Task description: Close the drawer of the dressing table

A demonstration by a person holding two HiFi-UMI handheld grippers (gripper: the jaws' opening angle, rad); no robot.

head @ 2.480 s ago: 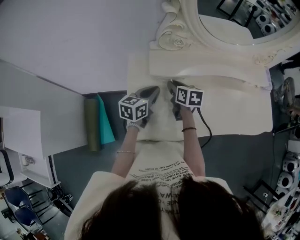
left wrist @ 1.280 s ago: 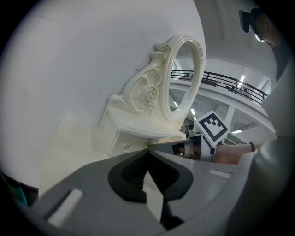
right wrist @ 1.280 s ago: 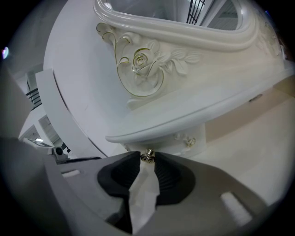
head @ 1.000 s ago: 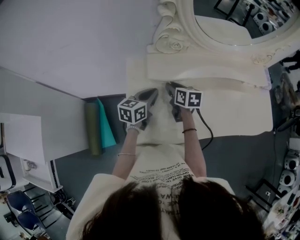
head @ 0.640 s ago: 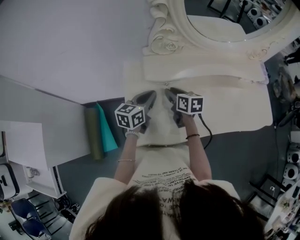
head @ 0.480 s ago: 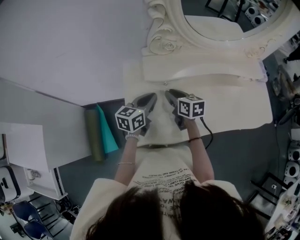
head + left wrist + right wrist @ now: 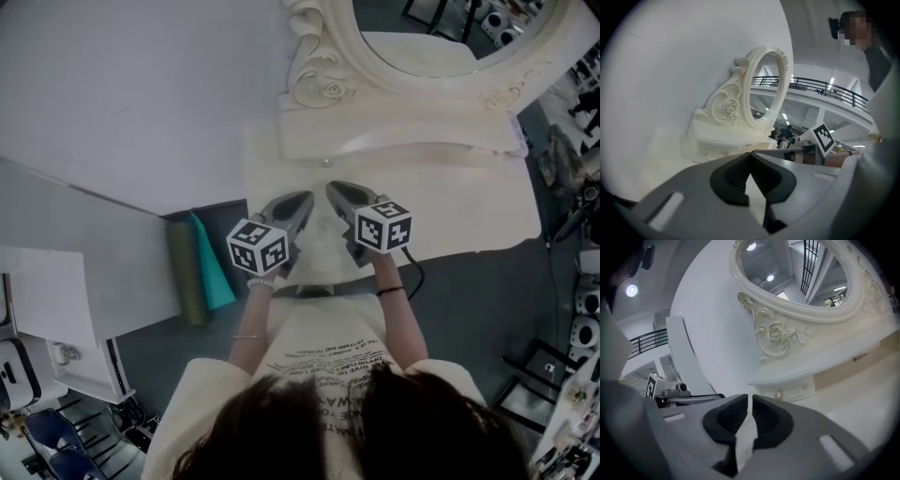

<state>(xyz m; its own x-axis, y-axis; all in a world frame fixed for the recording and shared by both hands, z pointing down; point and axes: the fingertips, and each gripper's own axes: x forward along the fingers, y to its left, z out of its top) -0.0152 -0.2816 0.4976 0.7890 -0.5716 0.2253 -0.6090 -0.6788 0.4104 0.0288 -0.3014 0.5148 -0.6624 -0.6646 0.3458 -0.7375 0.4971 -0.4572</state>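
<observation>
The cream dressing table [image 7: 469,202] carries a low drawer unit under its oval mirror. The small drawer front with its knob [image 7: 325,162] looks flush with that unit; it also shows as the drawer front [image 7: 715,152] and the drawer front [image 7: 787,391]. My left gripper [image 7: 302,200] hovers over the tabletop a short way before the knob, its tips touching and empty [image 7: 750,153]. My right gripper [image 7: 336,188] hangs beside it. Its jaws have just been closing and stand together with nothing between them [image 7: 748,397].
An ornate mirror frame [image 7: 323,89] rises behind the drawer unit, against a white wall. On the dark floor at the left lie a green roll [image 7: 185,262] and a teal sheet [image 7: 211,262]. A black cable [image 7: 412,277] trails from the right gripper. Equipment crowds the right edge.
Both grippers have drawn back from the drawer front toward the person and risen a little. The gap between their tips and the knob has grown.
</observation>
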